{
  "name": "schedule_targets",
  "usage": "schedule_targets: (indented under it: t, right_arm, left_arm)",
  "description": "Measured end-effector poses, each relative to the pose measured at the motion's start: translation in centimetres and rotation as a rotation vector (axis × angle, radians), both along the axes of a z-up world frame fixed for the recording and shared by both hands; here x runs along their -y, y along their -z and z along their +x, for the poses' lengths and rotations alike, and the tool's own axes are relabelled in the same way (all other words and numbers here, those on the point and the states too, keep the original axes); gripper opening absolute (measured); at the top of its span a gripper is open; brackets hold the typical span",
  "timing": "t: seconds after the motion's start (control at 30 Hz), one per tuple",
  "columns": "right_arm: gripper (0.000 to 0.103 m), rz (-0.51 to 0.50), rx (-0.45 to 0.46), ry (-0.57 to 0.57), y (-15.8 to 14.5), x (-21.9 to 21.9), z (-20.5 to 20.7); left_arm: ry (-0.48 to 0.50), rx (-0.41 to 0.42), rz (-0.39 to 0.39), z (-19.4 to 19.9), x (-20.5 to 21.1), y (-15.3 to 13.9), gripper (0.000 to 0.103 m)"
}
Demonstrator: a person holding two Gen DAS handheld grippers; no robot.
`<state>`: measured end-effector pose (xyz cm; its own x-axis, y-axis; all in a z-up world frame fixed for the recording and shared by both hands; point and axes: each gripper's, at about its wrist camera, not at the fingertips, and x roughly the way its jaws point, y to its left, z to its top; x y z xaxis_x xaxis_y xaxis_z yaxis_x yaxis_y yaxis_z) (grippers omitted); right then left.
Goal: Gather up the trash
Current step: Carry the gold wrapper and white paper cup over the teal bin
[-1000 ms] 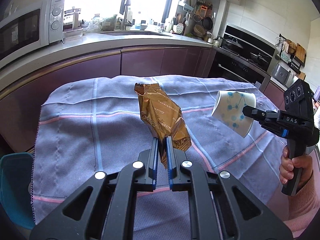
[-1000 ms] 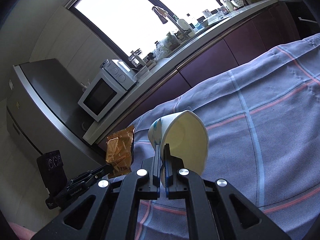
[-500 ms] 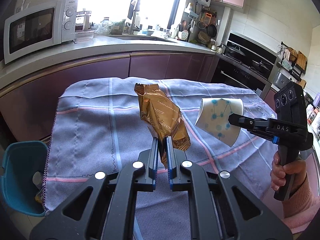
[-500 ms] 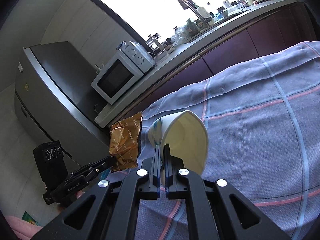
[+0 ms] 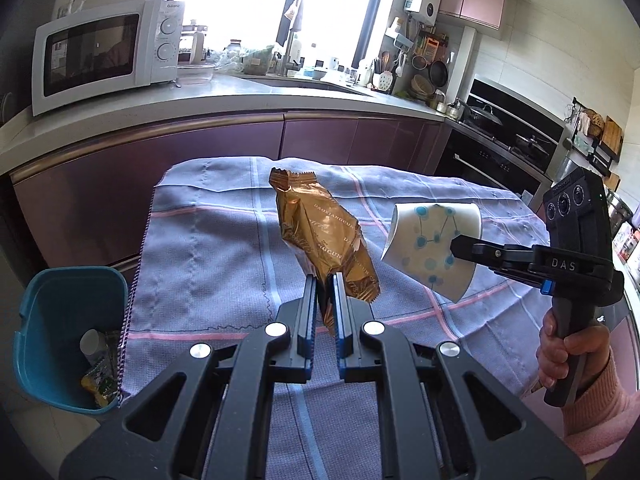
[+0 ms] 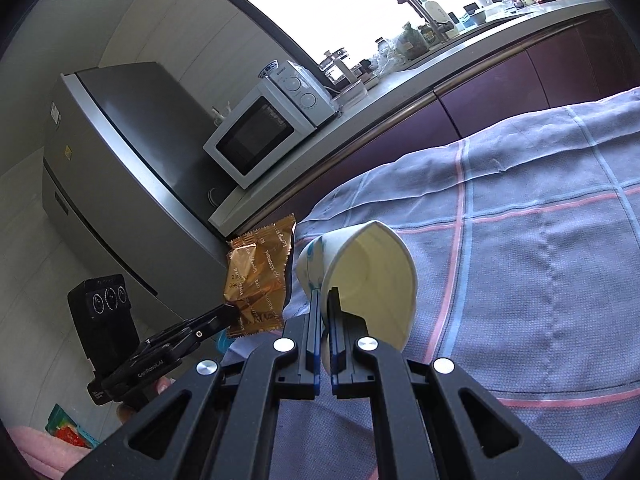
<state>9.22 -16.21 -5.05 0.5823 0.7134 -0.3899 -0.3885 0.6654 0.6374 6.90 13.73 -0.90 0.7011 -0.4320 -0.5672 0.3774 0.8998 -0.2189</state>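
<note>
My left gripper (image 5: 322, 280) is shut on a crinkled gold snack wrapper (image 5: 320, 236) and holds it in the air above the table's checked cloth (image 5: 208, 256). My right gripper (image 6: 324, 294) is shut on the rim of a white paper cup with blue dots (image 6: 360, 276), tipped on its side and held above the cloth. The cup (image 5: 432, 248) and right gripper (image 5: 456, 246) show at the right of the left wrist view. The wrapper (image 6: 258, 280) and left gripper (image 6: 230, 312) show at the left of the right wrist view.
A teal bin (image 5: 64, 336) with some trash inside stands on the floor off the table's left edge. Behind the table run dark purple cabinets (image 5: 168, 152) with a white microwave (image 5: 104, 52) on the counter. A grey fridge (image 6: 120, 184) stands left.
Both grippers have moved left with their loads. The teal bin has come fully into the left wrist view. The cup now hangs closer beside the wrapper.
</note>
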Motion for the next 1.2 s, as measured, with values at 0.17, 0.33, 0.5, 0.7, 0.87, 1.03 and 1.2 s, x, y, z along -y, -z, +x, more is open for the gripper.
schedule_targets:
  t: [0.17,0.33,0.5,0.7,0.87,1.03,1.2]
  right_arm:
    - [0.003,0.001,0.002,-0.024,-0.2,-1.3,0.6]
    - [0.003,0.001,0.006,-0.050,-0.3,-2.2,0.7]
    - [0.003,0.000,0.004,-0.068,-0.3,-3.0,0.8]
    - [0.003,-0.003,0.006,-0.085,-0.5,-4.0,0.8]
    - [0.003,-0.003,0.005,-0.102,-0.5,-4.7,1.0]
    - [0.003,-0.004,0.007,-0.121,-0.6,-5.5,1.1]
    - [0.003,-0.007,0.010,-0.140,-0.7,-6.4,1.1]
  left_arm:
    - [-0.020,0.006,0.001,-0.5,-0.8,-0.4,0.008]
    - [-0.038,0.011,-0.001,-1.0,-1.6,-0.6,0.008]
    - [-0.054,0.016,-0.001,-1.4,-2.3,-0.8,0.008]
    - [-0.080,0.017,0.001,-2.0,-3.5,-0.9,0.008]
    - [-0.104,0.018,0.000,-2.3,-4.4,-1.1,0.008]
    - [-0.125,0.023,-0.001,-2.5,-5.4,-1.3,0.008]
    - [-0.141,0.029,-0.001,-3.0,-5.9,-1.5,0.008]
